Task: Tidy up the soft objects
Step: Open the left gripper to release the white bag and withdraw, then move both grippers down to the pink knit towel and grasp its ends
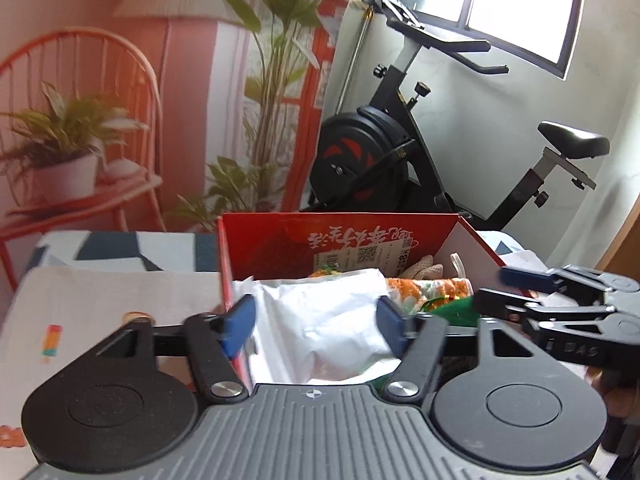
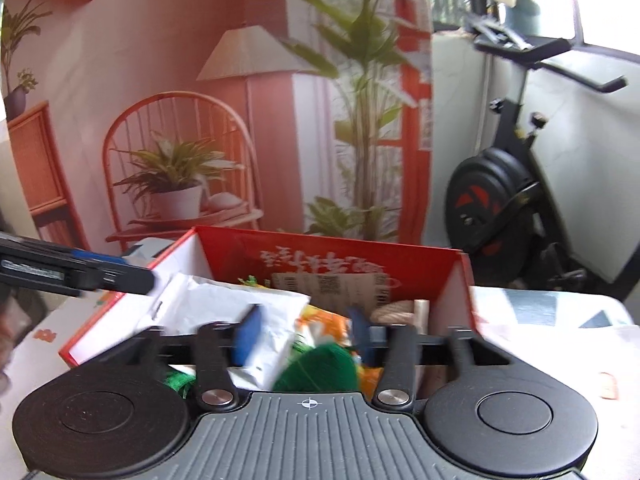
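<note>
A red cardboard box [image 1: 280, 240] stands open on the table, its inner walls white. In it lie a white soft packet [image 1: 320, 320], an orange floral cloth [image 1: 432, 290], a green knitted piece [image 1: 452, 312] and a beige glove [image 1: 424, 270]. My left gripper [image 1: 316, 324] hangs over the box's near left part, open, with the white packet between its blue pads but not pinched. My right gripper [image 2: 304, 334] is open above the green piece [image 2: 320, 368] and the orange cloth [image 2: 320, 320], holding nothing. Each gripper shows in the other's view: the right gripper [image 1: 500, 292] at the box's right, the left gripper [image 2: 120, 276] at its left.
The table [image 1: 100, 300] has a white cloth with small prints, and a blue-and-white patterned cloth [image 1: 120, 248] lies behind it. A small round brown object [image 1: 134, 316] lies left of the box. An exercise bike [image 1: 380, 152] stands behind the table, beside a printed backdrop [image 1: 160, 80] of chair and plants.
</note>
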